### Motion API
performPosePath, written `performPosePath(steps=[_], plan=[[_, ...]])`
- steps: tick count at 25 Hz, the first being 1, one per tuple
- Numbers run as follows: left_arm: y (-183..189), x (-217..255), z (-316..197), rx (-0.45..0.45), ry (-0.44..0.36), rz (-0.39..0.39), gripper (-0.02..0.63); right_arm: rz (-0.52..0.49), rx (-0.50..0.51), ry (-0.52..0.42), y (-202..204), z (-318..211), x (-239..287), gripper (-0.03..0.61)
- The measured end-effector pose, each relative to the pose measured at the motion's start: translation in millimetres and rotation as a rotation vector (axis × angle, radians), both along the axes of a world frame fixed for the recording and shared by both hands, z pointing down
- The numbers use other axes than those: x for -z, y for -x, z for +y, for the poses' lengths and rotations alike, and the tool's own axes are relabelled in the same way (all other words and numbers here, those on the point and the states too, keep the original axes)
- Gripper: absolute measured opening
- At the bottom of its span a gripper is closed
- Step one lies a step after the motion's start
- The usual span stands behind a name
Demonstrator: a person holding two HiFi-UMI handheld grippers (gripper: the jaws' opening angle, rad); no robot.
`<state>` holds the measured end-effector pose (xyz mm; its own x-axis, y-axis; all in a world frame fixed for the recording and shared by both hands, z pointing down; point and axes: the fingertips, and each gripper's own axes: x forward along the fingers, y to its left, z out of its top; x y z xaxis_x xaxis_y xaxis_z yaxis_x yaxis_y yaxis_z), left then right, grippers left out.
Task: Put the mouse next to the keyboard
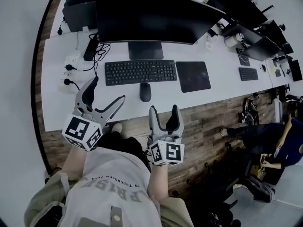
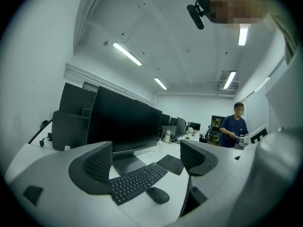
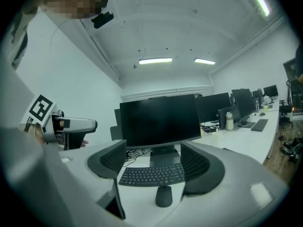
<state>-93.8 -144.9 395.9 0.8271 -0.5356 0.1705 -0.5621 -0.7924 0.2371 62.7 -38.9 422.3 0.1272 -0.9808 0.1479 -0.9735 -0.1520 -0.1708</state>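
I see a long white surface running beside a wood-plank floor. A big dark monitor stands on it, and more monitors are lined up farther down the row. The walls and ceiling are plain white, and long strip lights are lit overhead. Power strips lie at the surface's left end. A person in dark blue stands at the room's far side.
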Motion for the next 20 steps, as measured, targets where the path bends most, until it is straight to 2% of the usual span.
performPosePath(steps=[10,15,20], plan=[[-15,-10,-20,0.018,0.024,-0.005,0.426,-0.028,0.046,0.202,-11,-57,-85,0.348],[-30,-8,-32,0.047,0.012,-0.034,0.426,-0.036,0.091,0.358,-21,-84,-148,0.348],[-34,-11,-51,0.125,0.017,-0.059,0.426,-0.037,0.158,0.516,-24,-102,-208,0.348]])
